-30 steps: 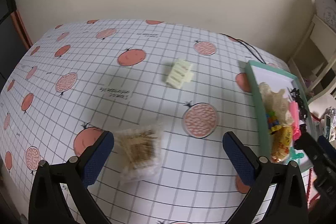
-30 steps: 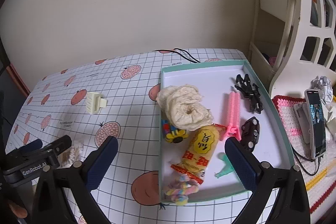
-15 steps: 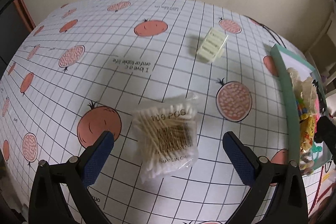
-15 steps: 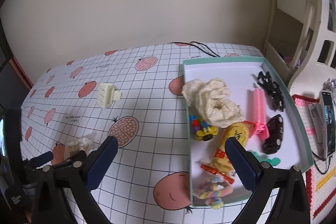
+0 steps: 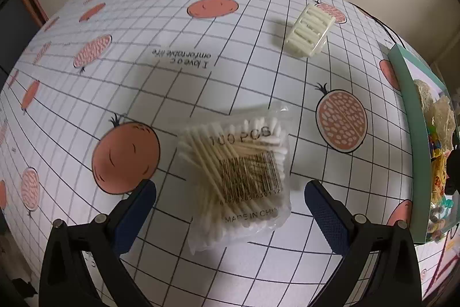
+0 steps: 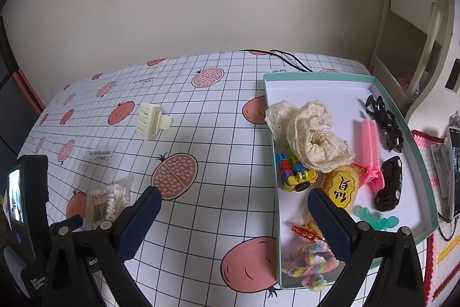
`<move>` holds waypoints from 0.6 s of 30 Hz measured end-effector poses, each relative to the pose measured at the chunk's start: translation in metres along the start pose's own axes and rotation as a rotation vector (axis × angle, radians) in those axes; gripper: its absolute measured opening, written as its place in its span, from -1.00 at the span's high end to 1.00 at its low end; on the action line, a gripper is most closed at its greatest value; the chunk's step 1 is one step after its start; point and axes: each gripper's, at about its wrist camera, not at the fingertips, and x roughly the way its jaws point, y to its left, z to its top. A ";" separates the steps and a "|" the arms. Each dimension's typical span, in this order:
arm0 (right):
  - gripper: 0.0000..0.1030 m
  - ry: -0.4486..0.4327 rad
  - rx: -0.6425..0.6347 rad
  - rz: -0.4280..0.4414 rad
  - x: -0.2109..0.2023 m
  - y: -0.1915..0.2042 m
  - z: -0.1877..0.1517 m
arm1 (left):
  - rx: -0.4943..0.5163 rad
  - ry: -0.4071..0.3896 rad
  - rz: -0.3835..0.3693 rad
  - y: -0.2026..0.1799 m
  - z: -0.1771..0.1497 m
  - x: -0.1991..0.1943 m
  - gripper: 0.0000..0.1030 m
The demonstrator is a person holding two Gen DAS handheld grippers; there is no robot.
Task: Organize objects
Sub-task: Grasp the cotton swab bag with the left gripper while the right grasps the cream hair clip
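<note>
The left gripper (image 5: 230, 203) hovers with jaws wide over the swab bag (image 5: 238, 180) on the tabletop (image 5: 201, 94), left of the tray (image 6: 402, 117), apparently lining up a grasp; the right gripper (image 6: 234, 213) idles, jaws wide.

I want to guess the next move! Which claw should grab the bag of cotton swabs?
Probably the left claw. It is open, with the bag of cotton swabs lying right between its fingers. The right claw is open too, but sits nearer the tray.
</note>
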 end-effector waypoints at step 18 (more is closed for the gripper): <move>-1.00 0.015 -0.049 -0.009 0.009 0.014 -0.001 | -0.024 -0.033 0.018 0.007 0.001 -0.005 -0.08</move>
